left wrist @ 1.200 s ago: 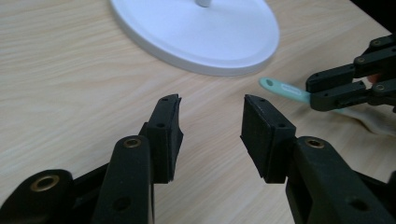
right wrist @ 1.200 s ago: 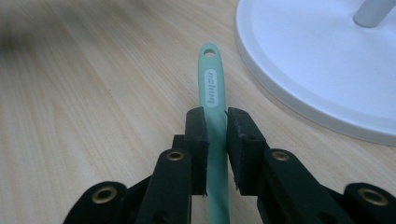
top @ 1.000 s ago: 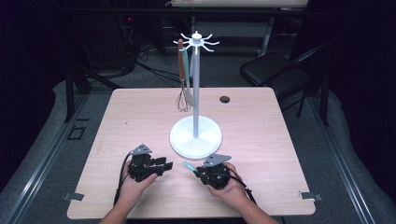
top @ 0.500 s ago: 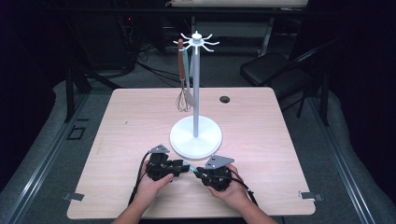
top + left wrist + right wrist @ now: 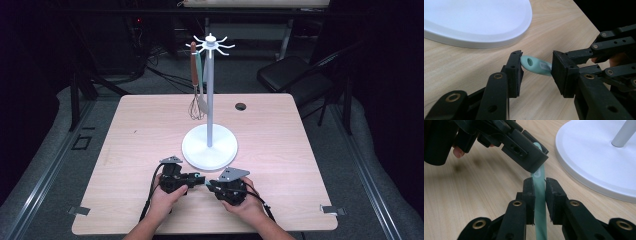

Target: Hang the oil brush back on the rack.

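A mint-green utensil handle (image 5: 539,187) with a hang hole (image 5: 531,61) at its end is gripped by my right gripper (image 5: 540,195), whose pads press on both its sides. My left gripper (image 5: 537,72) faces it near the table's front. Its jaws stand apart with the handle's holed end (image 5: 534,65) between them and have just been closing. The tip lies against one pad (image 5: 517,71); no squeeze from both sides shows. In the high view, left gripper (image 5: 192,177) and right gripper (image 5: 210,184) meet just in front of the white stand's base (image 5: 209,147).
The white stand's pole (image 5: 209,95) rises mid-table, with a brown-handled whisk (image 5: 194,90) and another utensil (image 5: 202,102) hanging from its top hooks. A black round grommet (image 5: 241,106) sits at the back. A dark chair (image 5: 295,75) stands beyond the table's right corner.
My left hand has moved right across the table to meet the right gripper, and its jaws now sit around the handle's end. The right hand has stayed put.
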The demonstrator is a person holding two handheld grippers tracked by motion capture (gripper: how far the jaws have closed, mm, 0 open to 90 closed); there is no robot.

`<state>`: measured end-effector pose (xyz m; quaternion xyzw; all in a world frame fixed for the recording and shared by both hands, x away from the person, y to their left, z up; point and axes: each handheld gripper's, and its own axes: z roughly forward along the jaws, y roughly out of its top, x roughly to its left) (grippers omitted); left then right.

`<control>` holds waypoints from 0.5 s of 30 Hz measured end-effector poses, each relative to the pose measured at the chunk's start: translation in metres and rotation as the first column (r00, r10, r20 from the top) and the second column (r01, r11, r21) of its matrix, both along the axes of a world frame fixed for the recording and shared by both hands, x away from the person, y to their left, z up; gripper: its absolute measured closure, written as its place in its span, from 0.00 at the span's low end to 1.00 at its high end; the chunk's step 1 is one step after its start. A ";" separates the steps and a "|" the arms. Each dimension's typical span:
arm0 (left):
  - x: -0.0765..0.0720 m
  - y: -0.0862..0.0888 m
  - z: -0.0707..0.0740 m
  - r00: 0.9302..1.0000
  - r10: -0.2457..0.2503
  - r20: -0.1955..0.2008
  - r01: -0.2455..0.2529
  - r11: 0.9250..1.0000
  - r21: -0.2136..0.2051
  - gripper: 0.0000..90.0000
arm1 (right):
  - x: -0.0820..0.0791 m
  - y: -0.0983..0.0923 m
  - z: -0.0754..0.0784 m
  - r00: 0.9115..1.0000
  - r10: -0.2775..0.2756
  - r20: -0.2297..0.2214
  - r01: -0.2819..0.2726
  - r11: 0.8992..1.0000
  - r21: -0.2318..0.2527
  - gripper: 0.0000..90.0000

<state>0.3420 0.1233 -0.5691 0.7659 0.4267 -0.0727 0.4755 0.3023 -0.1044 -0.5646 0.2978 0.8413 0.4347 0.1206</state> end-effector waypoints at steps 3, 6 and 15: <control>0.000 0.000 0.000 1.000 0.003 0.005 -0.003 1.000 0.005 0.69 | 0.000 0.000 -0.001 1.000 -0.005 -0.004 0.005 1.000 0.001 0.87; 0.000 0.000 -0.001 1.000 0.005 0.003 -0.005 1.000 0.008 0.70 | 0.001 0.000 -0.001 1.000 -0.006 -0.015 0.006 1.000 0.001 0.83; 0.000 0.002 0.001 1.000 0.011 0.011 -0.012 1.000 0.010 0.72 | 0.000 -0.011 0.000 0.995 0.001 -0.096 -0.007 0.998 -0.064 0.68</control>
